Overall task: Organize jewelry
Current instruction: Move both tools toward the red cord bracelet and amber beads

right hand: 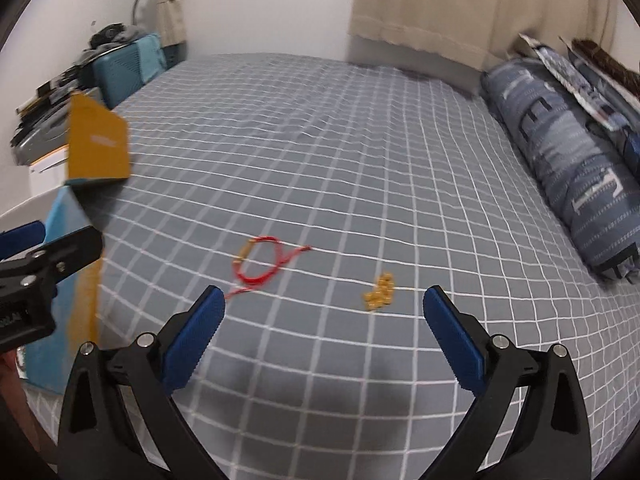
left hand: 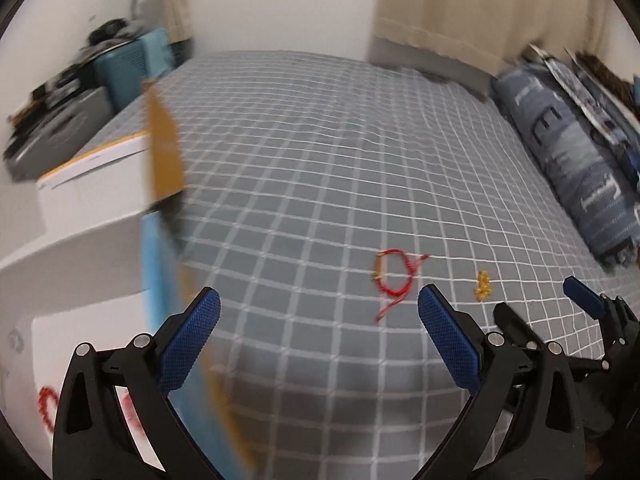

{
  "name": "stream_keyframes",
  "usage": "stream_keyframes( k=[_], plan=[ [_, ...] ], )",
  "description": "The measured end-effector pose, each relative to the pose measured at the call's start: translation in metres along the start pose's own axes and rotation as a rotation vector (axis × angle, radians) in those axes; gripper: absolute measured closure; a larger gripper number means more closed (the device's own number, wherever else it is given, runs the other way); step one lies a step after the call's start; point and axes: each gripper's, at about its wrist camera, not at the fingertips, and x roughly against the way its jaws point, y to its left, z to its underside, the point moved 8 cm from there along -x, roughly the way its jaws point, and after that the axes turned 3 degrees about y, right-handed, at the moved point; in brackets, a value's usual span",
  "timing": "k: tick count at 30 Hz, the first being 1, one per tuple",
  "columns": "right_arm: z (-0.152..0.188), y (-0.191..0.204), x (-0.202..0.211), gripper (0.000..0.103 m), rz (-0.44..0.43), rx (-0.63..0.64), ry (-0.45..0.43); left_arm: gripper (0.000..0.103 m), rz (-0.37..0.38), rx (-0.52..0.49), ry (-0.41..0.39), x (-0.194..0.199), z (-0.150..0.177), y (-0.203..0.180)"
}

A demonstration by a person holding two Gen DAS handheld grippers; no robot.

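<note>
Red cord bracelet (right hand: 260, 262) with a gold tube bead lies flat on the grey checked bedspread (right hand: 360, 140), its loose tails trailing off either side of the loop. A small cluster of gold beads (right hand: 379, 293) on a thin strand lies on the same bedspread, near the bracelet on its right and apart from it. The right gripper (right hand: 324, 330) hangs above the bedspread on the near side of the bracelet, jaws spread wide with nothing between the blue pads; the bead cluster shows in the gap beyond them. The left gripper (left hand: 319, 334) likewise stands wide and empty, to the left of the bracelet in its own view, which is blurred. An open box with an orange lid (right hand: 98, 148) and blue side sits at the bedspread's left edge, well to the left of the bracelet; something red (left hand: 48, 406) shows on its white interior, too smeared to identify. A blue patterned pillow (right hand: 568, 160) lies along the right side of the bed, well apart from the bracelet.
</note>
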Motion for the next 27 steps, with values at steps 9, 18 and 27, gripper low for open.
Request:
stream_keyframes(
  k=[9,18,27],
  plan=[
    [0.017,-0.047,-0.077,0.007,0.007,-0.041,0.085,0.006,-0.010,-0.064,0.098,-0.113,-0.016,-0.057],
    [0.024,-0.062,-0.127,0.010,-0.001,-0.069,0.143,0.006,0.007,-0.057,0.140,-0.170,-0.004,-0.065],
    [0.029,-0.064,-0.147,0.030,-0.010,-0.061,0.182,0.011,0.006,-0.083,0.155,-0.189,0.006,-0.072]
  ],
)
